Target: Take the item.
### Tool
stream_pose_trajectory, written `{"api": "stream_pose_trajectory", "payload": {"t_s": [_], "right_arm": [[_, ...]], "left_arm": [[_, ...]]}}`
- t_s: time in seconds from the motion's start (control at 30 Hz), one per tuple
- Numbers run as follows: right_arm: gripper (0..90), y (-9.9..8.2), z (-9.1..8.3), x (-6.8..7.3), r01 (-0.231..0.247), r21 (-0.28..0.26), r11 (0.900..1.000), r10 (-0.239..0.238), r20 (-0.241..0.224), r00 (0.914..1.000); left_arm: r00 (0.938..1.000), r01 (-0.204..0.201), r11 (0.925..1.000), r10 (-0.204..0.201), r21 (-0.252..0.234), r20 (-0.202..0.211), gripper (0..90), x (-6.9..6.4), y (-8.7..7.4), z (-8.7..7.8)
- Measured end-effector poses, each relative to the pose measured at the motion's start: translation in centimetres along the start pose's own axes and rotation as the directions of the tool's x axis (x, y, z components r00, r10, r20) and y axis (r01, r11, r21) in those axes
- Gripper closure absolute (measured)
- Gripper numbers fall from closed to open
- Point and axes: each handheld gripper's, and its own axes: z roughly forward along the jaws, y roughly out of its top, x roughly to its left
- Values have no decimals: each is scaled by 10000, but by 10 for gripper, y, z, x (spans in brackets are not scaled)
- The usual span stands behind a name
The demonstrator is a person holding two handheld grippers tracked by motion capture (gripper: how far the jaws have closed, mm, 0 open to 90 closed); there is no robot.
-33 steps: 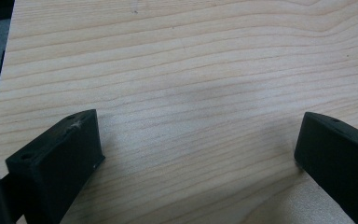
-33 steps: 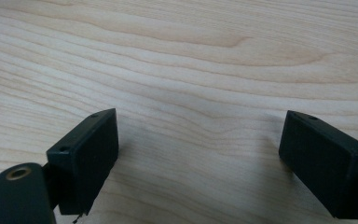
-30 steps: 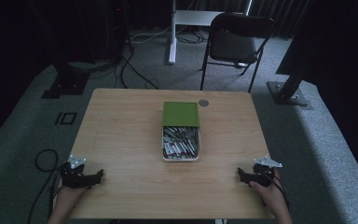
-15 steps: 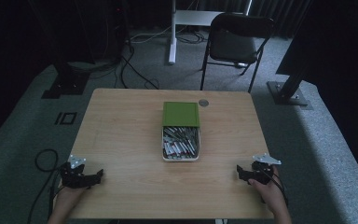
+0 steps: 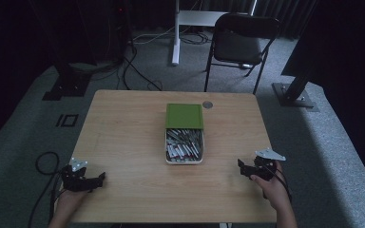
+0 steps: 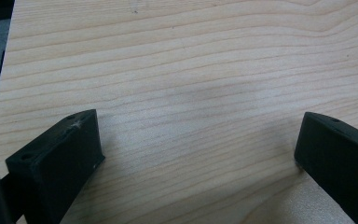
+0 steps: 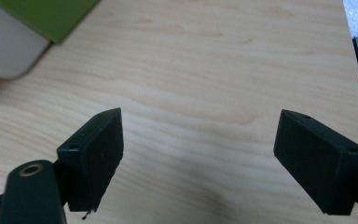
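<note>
The white box (image 5: 184,151), full of small pieces and half under its green lid (image 5: 184,116), sits mid-table (image 5: 123,142). My left gripper (image 5: 97,178) rests well left of the box, jaws apart, empty; my right gripper (image 5: 241,167) well right, likewise spread.

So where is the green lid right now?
In the high view the green lid lies near the middle of the table, covering the far half of the white box of pens, with a small round disc just beyond it.
</note>
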Motion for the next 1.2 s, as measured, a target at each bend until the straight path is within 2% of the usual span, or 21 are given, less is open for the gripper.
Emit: {"api": "stream_pose_trajectory", "payload": {"t_s": [0.27,0.5,0.9,1.2], "right_arm": [[171,16,-5,9,153,-458,9988,-157,-88,9998],[171,35,-10,22,453,-822,9956,-475,-252,9986],[171,58,-9,41,524,-1109,9924,-608,-735,9954],[172,74,-4,62,755,-1264,9891,-894,-1088,9900]], "left_arm": [[10000,2,10000,-2,14,4,13,0,0,0],[10000,18,10000,-18,-5,4,14,0,0,0],[10000,20,10000,-20,-6,2,14,0,0,0],[10000,19,10000,-19,-5,4,14,0,0,0]]}}
